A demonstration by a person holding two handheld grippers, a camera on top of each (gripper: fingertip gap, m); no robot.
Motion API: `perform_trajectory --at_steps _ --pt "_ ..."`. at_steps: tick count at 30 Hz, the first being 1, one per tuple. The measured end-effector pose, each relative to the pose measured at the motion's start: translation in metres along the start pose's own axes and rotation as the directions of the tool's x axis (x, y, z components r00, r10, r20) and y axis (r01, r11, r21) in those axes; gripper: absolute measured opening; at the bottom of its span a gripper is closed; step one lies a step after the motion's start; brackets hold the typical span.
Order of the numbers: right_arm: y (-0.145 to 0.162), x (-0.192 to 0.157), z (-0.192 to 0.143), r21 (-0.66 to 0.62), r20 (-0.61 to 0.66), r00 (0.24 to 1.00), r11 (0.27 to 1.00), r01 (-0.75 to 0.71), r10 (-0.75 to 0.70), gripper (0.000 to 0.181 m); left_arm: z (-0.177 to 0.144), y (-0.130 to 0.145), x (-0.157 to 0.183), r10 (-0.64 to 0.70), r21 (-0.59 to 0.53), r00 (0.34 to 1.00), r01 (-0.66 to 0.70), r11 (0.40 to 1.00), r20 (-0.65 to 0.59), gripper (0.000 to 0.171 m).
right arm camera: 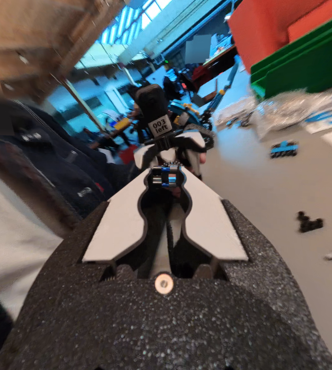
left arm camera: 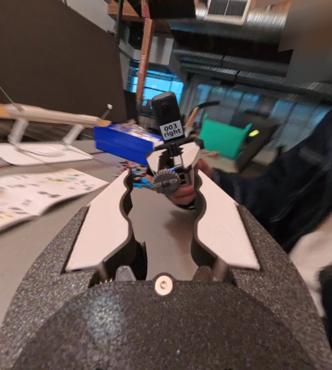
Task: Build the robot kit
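Gear assembly point(right arm camera: 166, 177) in right gripper point(right arm camera: 165, 176)

The left gripper point(left arm camera: 162, 176) hangs with its white fingers point(left arm camera: 109, 212) spread wide, nothing between them. The right gripper point(right arm camera: 164, 177) faces it, fingers point(right arm camera: 127, 210) clamped at the tips.

Speckled, grainy black plastic on the left hand-held gripper point(left arm camera: 162, 176), its fingers point(left arm camera: 105, 220) matt white with fine ridges and a shiny metal screw point(left arm camera: 163, 284) at the base. The bench point(left arm camera: 157, 216) looks smooth, matt grey. Glossy printed paper booklet point(left arm camera: 31, 192) lies there. The right hand-held gripper point(right arm camera: 166, 177) pinches a small plastic brick assembly point(right arm camera: 166, 177), grey and blue, slightly glossy. Crinkly clear plastic bags point(right arm camera: 277, 112) glint beyond.
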State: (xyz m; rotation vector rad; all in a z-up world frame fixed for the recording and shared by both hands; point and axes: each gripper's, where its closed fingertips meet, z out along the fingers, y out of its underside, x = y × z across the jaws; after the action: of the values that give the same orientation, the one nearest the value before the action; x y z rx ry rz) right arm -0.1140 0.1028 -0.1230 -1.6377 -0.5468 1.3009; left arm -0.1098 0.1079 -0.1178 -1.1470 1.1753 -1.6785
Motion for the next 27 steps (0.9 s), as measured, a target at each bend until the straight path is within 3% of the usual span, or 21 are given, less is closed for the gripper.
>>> perform_trajectory --at_steps 1,3,7,12,18,22,27 --pt "-0.004 -0.002 -0.001 0.018 -0.022 0.997 0.997 0.070 -0.069 0.023 -0.001 -0.002 0.005 -0.098 0.001 0.993 0.098 0.995 -0.062 0.061" --pt "-0.010 -0.012 -0.001 0.049 -0.003 0.990 0.989 0.140 -0.140 0.023 -0.001 -0.005 0.012 -0.162 0.004 0.978 0.163 0.987 -0.129 0.058" --pt "-0.007 -0.018 0.001 0.033 0.008 0.983 0.983 0.183 -0.183 0.024 0.000 0.002 0.020 -0.113 -0.024 0.982 0.110 0.994 -0.151 0.035" --pt "-0.001 -0.017 0.005 0.004 -0.003 0.977 0.977 0.211 -0.211 0.024 0.000 0.003 0.022 -0.114 -0.036 0.981 0.109 0.993 -0.157 0.036" --pt "0.001 -0.001 0.004 -0.045 -0.124 0.952 0.960 0.277 -0.281 0.037 0.002 0.023 0.015 -0.115 -0.168 0.987 0.095 0.981 -0.112 0.029" --pt "0.000 0.000 0.001 -0.028 -0.104 0.968 0.973 0.227 -0.229 0.035 0.001 0.020 0.011 -0.079 -0.148 0.993 0.065 0.987 -0.091 0.028" --pt "0.012 0.004 0.003 -0.093 -0.090 0.977 0.979 0.184 -0.192 0.034 0.000 0.018 0.008 -0.030 -0.132 0.998 0.021 0.991 -0.062 0.029"
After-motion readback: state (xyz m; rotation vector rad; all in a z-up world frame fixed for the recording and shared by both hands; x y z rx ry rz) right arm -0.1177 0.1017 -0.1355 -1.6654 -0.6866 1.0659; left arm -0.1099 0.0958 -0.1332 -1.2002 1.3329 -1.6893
